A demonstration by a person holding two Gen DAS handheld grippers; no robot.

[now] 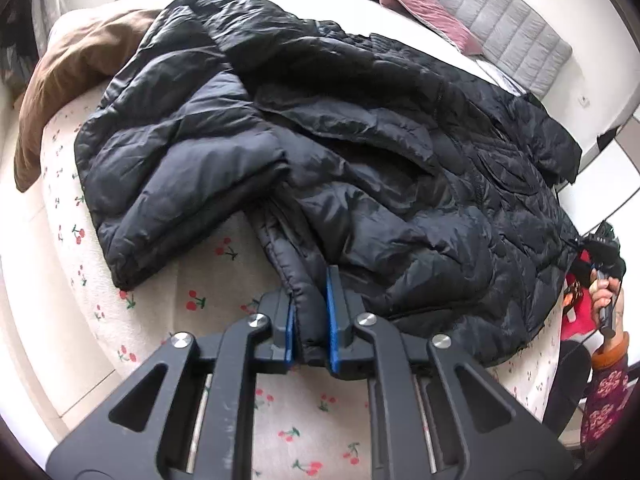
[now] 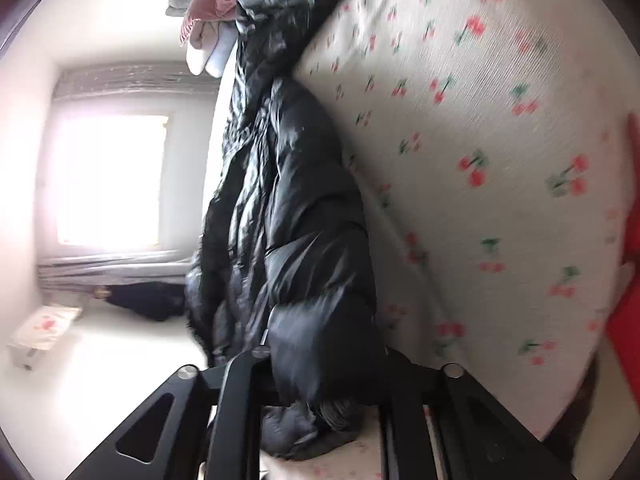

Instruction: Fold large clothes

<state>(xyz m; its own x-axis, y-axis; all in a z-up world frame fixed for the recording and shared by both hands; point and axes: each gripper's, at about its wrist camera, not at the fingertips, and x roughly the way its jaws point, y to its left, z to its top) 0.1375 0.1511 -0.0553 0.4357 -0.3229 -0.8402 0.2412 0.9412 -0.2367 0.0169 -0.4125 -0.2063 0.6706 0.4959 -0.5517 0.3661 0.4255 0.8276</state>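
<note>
- Bed, covered with a cream sheet printed with small red cherries [image 1: 224,248]: the largest thing in both views and the landmark for all entries below.
- Black quilted puffer jacket of shiny synthetic cloth [image 1: 360,152]: spread across the middle of the bed sheet, one sleeve folded over its body on the side toward the brown piece. Its near hem reaches the bed's near edge. In the right wrist view the same jacket [image 2: 280,208] runs in a long dark band along the sheet.
- Brown soft cloth piece, cushion-like [image 1: 72,76]: at the far left corner of the bed, touching the jacket's shoulder end.
- Grey quilted padded blanket [image 1: 504,20]: at the far end of the bed, beyond the jacket and apart from it.
- Dusty-pink folded cloth [image 1: 420,0]: on the far end of the bed, just beside the grey blanket.
- Left gripper, black frame with blue pads [image 1: 311,320]: at the near edge of the bed. Fingers pinch a quilted hem edge of the jacket; the cloth stands between the two blue pads and is pressed by both.
- Right gripper, black frame [image 2: 320,364]: at the jacket's end on the sheet. A bulging fold of jacket fills the space between the fingers; the fingertips are hidden by cloth and blur, the fingers drawn in tight upon it.
- Person's hand [image 1: 604,292], with a floral sleeve: off the right side of the bed, holding the right gripper's handle.
</note>
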